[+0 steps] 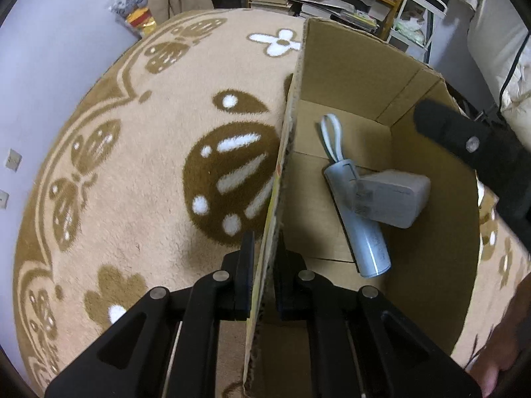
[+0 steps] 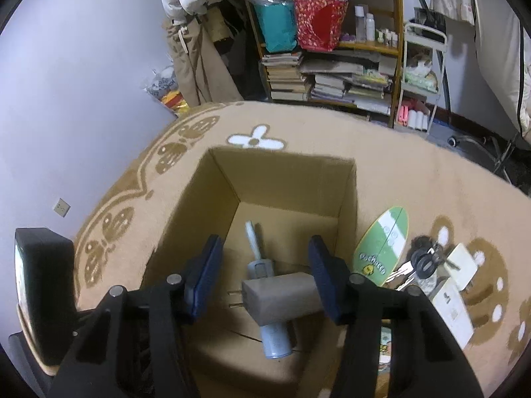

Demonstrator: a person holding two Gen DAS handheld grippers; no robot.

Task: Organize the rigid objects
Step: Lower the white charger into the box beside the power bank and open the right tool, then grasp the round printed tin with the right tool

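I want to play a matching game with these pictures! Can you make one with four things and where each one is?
Things:
1. grey plug-in charger block
2. pale blue tube with a white loop
3. green and white oval card
4. bunch of keys with a black fob

Places:
A. on the rug, touching the brown cardboard box's outer wall
B. on the box floor, under the charger
C. on the rug, beside the oval card, further from the box
D. in the box, lying across the tube

Pairs: 1-D, 2-B, 3-A, 4-C
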